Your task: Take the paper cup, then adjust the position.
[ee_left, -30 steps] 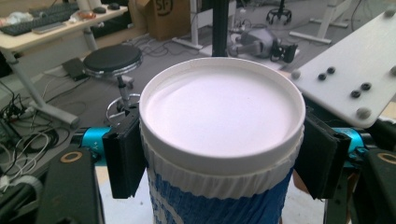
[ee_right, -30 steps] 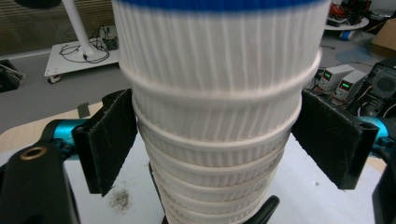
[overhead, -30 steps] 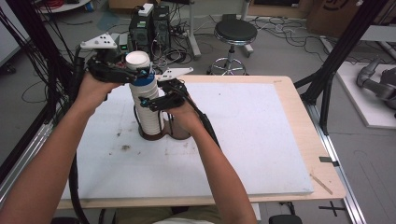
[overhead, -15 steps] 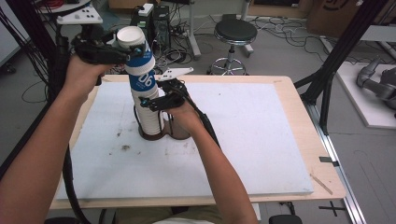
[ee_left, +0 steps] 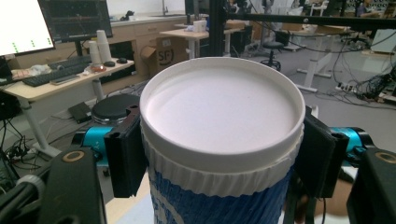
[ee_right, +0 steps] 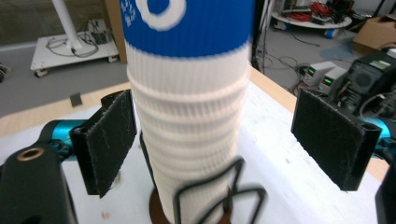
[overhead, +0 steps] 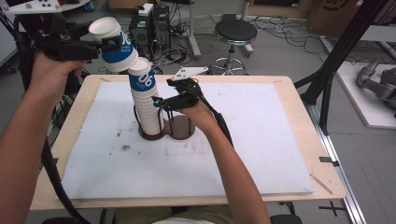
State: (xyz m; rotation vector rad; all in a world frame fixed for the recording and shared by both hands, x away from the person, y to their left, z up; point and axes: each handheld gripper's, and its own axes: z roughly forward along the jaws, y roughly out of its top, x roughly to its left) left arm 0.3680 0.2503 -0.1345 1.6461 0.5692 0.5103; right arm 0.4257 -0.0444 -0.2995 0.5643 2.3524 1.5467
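Note:
A blue-and-white paper cup (overhead: 119,56) hangs tilted above and left of the stack, with my left gripper (overhead: 105,44) shut on it. In the left gripper view the pads (ee_left: 126,158) press both sides of the cup (ee_left: 219,107) just below its white rim. A tall stack of ribbed paper cups (overhead: 148,112) stands in a brown holder (overhead: 180,128) with a black wire frame. My right gripper (overhead: 161,105) is at the stack's right side, open. In the right gripper view the stack (ee_right: 187,140) stands between the wide-set jaws of that gripper (ee_right: 219,140), close to the left pad (ee_right: 107,140).
The holder sits on a white mat (overhead: 261,140) that covers a wooden table (overhead: 299,196). Beyond the far edge are computer cases (overhead: 152,23) and a black stool (overhead: 236,32). A black frame post (overhead: 336,60) rises at the table's right.
My left gripper has lifted the top cup off the stack, up and to the left, and the cup now tilts. The right hand stays beside the stack.

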